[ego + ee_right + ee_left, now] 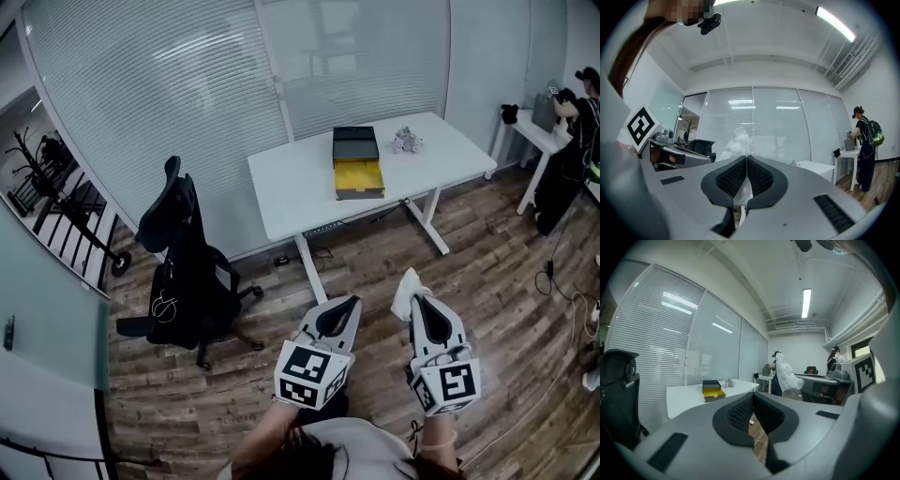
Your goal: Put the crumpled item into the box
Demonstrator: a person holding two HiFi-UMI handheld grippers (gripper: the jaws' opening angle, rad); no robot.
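The crumpled bag (409, 286) is pinched in the right gripper (412, 298). The left gripper (349, 302) is pressed together, empty. The box (357, 167), far ahead, is not yet reached.

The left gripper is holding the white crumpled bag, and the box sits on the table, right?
No, the right gripper holds the white crumpled bag, as the right gripper view shows. The left gripper is shut on nothing. The box does sit on the table.

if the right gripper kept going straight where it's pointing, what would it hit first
Likely the white table, at its near edge; only floor shows before it, though depth is unclear.
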